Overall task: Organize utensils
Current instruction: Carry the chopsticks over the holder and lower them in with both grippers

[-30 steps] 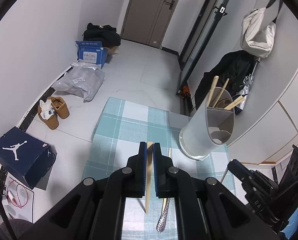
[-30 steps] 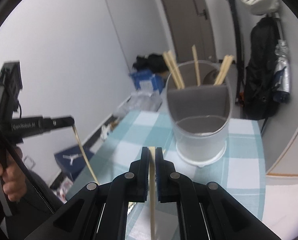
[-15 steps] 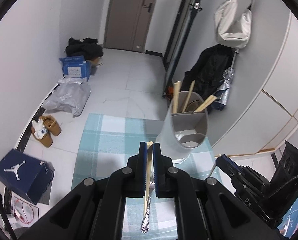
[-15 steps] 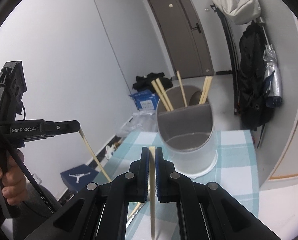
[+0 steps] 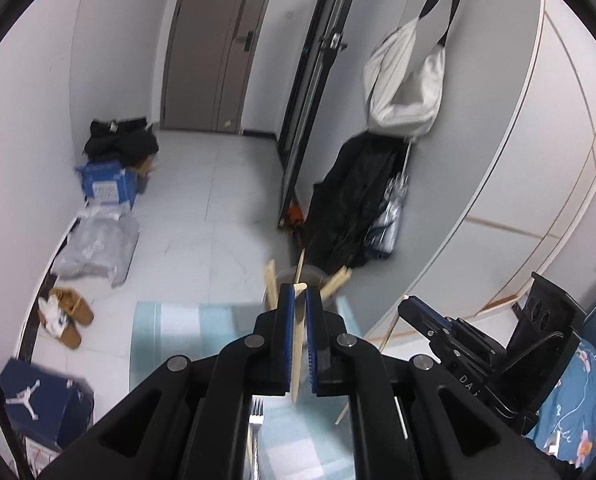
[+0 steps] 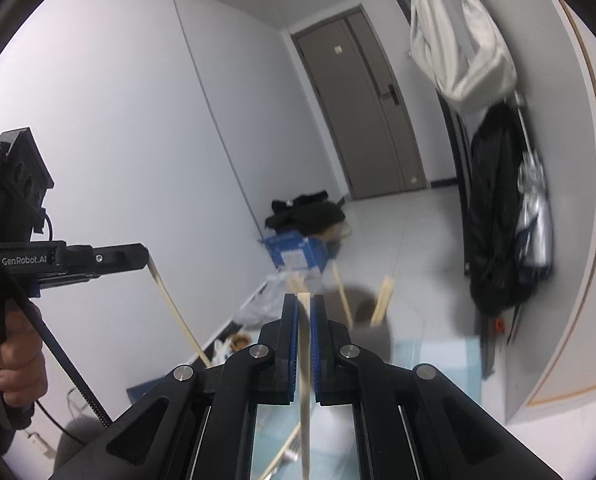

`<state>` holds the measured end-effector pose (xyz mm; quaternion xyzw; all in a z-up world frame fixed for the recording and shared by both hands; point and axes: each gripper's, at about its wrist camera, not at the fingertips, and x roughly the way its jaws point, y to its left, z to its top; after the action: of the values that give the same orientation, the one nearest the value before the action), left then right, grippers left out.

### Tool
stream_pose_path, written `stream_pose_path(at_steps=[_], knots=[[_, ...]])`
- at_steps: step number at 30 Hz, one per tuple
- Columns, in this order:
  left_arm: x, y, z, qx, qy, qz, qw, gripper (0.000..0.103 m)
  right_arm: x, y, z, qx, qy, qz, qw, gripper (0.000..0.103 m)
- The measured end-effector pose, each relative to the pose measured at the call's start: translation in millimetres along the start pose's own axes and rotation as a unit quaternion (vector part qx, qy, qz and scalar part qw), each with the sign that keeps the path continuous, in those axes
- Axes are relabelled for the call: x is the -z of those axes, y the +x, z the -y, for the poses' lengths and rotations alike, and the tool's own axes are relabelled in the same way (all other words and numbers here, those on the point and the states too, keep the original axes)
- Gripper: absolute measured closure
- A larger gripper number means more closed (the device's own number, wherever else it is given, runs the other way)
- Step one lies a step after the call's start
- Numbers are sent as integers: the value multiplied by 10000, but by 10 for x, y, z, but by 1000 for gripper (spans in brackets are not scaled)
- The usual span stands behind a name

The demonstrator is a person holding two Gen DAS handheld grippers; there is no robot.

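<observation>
— Both grippers had risen since a second before, hadn't they, with the holder dropping low in each view?

— Yes. The left gripper (image 5: 299, 295) was closed on one chopstick (image 5: 296, 344), which ran down between its blue pads and ended below them, clear of the cloth. The right gripper (image 6: 304, 299) was likewise clamped on a second chopstick (image 6: 305, 392), hanging straight down between its jaws.

— So two held. How many in the utensil holder (image 6: 371, 330)?

— From the right wrist view, blurred, about four or five stick tips rose out of it; the exact count could not be made out. From the left wrist view three clusters of tips (image 5: 335, 280) showed just beyond the fingertips, the holder itself mostly hidden behind them.

— Anything on the table?

— One fork (image 5: 256, 416) lay on the checked blue tablecloth (image 5: 170, 320), its tines showing between the left gripper's arms.

— And further out?

— One Jordan shoebox (image 5: 38, 396) on the floor, one pair of tan shoes (image 5: 68, 316), one blue carton (image 5: 106, 186), one grey plastic bag (image 5: 98, 248), and one white bag (image 5: 405, 80) hanging on the wall above a black coat (image 5: 349, 208).
</observation>
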<state>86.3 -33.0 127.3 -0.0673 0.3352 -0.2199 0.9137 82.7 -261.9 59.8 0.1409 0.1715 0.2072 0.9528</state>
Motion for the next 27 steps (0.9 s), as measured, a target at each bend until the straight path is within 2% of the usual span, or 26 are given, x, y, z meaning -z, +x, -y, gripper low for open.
stream_pose_path(at_steps=[7, 14, 20, 27], knots=[[-299, 135, 7, 133, -156, 262, 9994, 101, -622, 118, 75, 70, -107, 425, 9990, 98], [-426, 372, -76, 115, -253, 262, 9993, 101, -990, 362, 160, 129, -206, 756, 9968, 98], [-487, 575, -121, 12, -217, 120, 9997, 101, -1068, 634, 188, 177, -332, 932, 9949, 98], [-465, 762, -202, -3, -338, -45, 9994, 101, -871, 950, 231, 253, -499, 833, 9950, 98]])
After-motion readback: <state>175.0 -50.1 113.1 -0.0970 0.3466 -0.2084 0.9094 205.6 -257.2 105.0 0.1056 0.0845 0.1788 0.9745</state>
